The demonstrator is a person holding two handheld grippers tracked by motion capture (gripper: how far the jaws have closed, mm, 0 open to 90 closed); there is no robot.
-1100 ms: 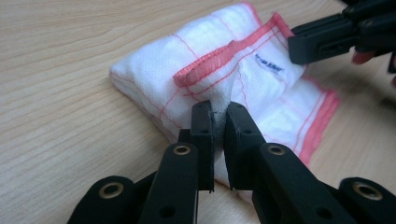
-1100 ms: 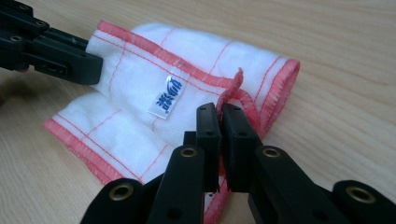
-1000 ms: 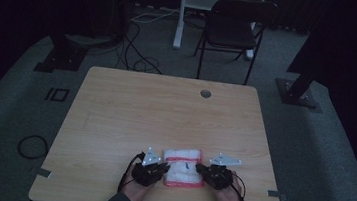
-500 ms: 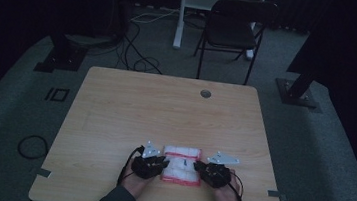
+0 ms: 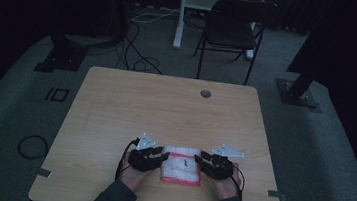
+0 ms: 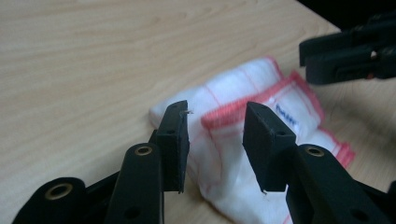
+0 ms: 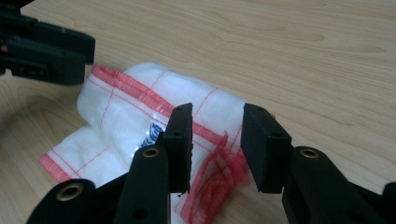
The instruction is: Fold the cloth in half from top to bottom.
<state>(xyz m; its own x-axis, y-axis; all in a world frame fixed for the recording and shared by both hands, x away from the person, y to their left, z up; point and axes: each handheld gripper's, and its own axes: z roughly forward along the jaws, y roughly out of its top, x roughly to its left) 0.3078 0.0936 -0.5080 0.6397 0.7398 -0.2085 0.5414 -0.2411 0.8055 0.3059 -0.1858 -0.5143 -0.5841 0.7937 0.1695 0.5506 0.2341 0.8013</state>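
White folded dishcloth (image 5: 181,166), soft waffle weave hemmed in red, lies on the pale wood-grain bench (image 5: 165,109) at its near edge. Left gripper (image 5: 156,159) and right gripper (image 5: 203,162) flank it; both jaws have just been opening, parted and gripping nothing, likely releasing after a fold.

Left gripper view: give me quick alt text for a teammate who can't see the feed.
The left gripper has its two black jaws open, just widened, framing but not pressing a folded white cloth with red edging on a light wooden table. The right gripper reaches in from the upper right.
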